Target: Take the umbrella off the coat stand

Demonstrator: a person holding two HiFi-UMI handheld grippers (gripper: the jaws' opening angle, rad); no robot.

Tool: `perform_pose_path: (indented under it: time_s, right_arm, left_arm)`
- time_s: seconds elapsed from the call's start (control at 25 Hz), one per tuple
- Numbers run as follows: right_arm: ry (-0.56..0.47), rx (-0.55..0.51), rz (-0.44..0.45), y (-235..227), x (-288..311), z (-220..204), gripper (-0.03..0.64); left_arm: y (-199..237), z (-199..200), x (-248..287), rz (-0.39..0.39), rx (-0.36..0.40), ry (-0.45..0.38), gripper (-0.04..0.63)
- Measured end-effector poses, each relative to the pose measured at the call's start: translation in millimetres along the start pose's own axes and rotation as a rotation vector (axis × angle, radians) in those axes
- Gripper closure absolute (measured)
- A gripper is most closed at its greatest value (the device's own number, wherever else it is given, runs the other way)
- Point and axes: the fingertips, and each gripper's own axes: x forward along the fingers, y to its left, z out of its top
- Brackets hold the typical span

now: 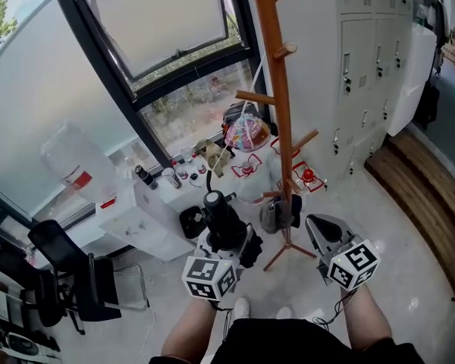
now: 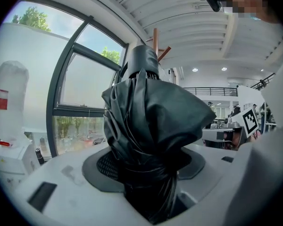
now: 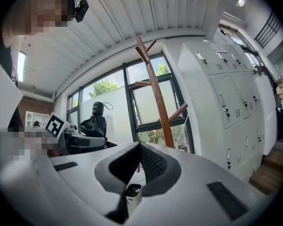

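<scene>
A folded black umbrella [image 1: 221,217] stands upright in my left gripper [image 1: 229,243], clear of the brown wooden coat stand [image 1: 277,89], which rises just behind and to the right. In the left gripper view the jaws are shut on the umbrella's wrapped fabric [image 2: 148,131], with the stand's top [image 2: 155,36] showing behind it. My right gripper [image 1: 318,232] hovers right of the stand's feet, shut with nothing in it. The right gripper view shows its pads [image 3: 153,161] meeting, the stand [image 3: 156,95] ahead and the umbrella [image 3: 98,121] off to the left.
White lockers [image 1: 364,67] line the wall right of the stand. A colourful bag [image 1: 246,133] hangs from a lower peg. A white unit [image 1: 136,218], a large water bottle [image 1: 72,161] and small bottles sit under the window. A black chair [image 1: 68,271] stands left; a wooden step [image 1: 425,196] right.
</scene>
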Motion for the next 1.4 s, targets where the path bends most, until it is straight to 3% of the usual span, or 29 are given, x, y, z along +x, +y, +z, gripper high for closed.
perform_pose_path:
  time_s: [0.36,0.64,1.4]
  right_arm:
    - [0.022,0.022,0.078,41.7,31.9,-14.5,0.563]
    - [0.048,0.021,0.066,78.1,45.1,-28.1,0.563]
    - [0.032,-0.019,-0.157,174.1,-8.5,-41.9,0.563]
  left_arm:
    - [19.8,-25.0,-40.5,0.032,-0.012,0.05,0.33]
    - [37.3,-43.2,-69.4,0.004,-0.024,0.072,0.331]
    - [16.2,-71.9,-149.7,-0.259,0.01,0.09,0.331]
